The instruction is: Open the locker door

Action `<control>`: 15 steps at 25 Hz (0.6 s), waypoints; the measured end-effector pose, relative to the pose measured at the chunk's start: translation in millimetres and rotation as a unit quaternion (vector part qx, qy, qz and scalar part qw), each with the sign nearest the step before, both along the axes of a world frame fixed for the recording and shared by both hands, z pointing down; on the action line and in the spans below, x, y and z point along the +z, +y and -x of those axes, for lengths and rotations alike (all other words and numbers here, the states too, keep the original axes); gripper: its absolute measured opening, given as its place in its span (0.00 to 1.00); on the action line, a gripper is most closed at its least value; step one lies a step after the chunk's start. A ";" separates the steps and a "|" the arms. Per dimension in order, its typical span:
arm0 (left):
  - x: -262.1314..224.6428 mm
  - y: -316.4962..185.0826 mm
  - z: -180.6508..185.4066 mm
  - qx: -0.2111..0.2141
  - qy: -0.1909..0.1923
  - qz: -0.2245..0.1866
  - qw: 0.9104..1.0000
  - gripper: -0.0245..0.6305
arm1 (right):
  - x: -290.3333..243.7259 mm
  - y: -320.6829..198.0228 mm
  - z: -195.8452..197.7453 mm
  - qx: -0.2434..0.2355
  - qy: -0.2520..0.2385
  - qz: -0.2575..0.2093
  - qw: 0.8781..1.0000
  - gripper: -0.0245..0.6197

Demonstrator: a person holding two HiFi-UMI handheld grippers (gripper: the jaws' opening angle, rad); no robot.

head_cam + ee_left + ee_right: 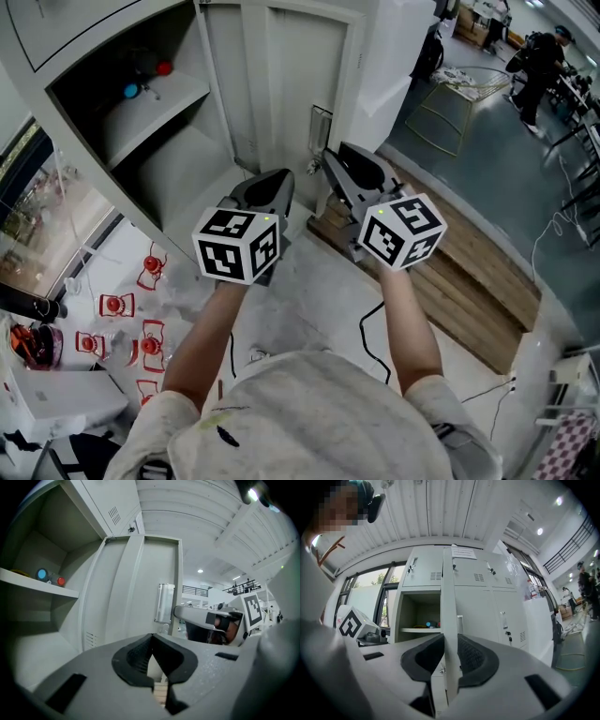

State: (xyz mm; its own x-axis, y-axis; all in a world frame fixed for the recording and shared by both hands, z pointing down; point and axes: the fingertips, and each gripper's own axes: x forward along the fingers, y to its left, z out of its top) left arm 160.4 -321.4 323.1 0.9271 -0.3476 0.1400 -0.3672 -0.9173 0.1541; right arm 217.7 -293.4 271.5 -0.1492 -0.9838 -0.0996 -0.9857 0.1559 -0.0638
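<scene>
Grey metal locker door: opening swing in hand.
Right gripper fingers clamp its edge, apparently firmly; left gripper fingers closed, empty. Next: draw the edge farther out.

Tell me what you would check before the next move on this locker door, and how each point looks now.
1. Right gripper on the locker door: ok, the door's edge sits between the pads, which press on it.
2. Door off its frame: ok, it stands open and the shelf shows.
3. Left gripper out of the way: ok, shut, empty, beside the door.
4. Shelf contents away from the door: ok, the blue item and red item lie inside on the shelf.
5. Room left in the hinge: cannot tell.
</scene>
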 end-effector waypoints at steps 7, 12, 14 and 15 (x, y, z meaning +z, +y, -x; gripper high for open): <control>-2.3 -3.2 -8.4 0.011 0.001 -0.003 1.000 0.05 | 0.7 -7.4 -24.4 0.025 -0.008 -0.003 1.000 0.17; -0.5 -5.3 -15.7 0.019 -0.001 -0.005 1.000 0.05 | 1.7 -14.3 -40.4 0.039 -0.014 -0.005 0.999 0.17; 0.1 -8.0 -18.0 0.022 -0.002 -0.006 1.000 0.05 | 2.7 -18.0 -46.3 0.045 -0.016 -0.005 0.999 0.18; 0.1 -9.2 -19.1 0.023 -0.002 -0.007 1.000 0.05 | 2.9 -19.5 -49.3 0.047 -0.017 -0.006 0.999 0.18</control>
State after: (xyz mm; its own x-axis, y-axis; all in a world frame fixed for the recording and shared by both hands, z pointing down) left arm 179.5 -330.6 323.2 0.9416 -0.3069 0.1388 -0.3254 -0.9352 0.1396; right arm 266.9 -312.9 274.3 -0.0521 -0.9921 -0.1141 -0.9934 0.0632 -0.0959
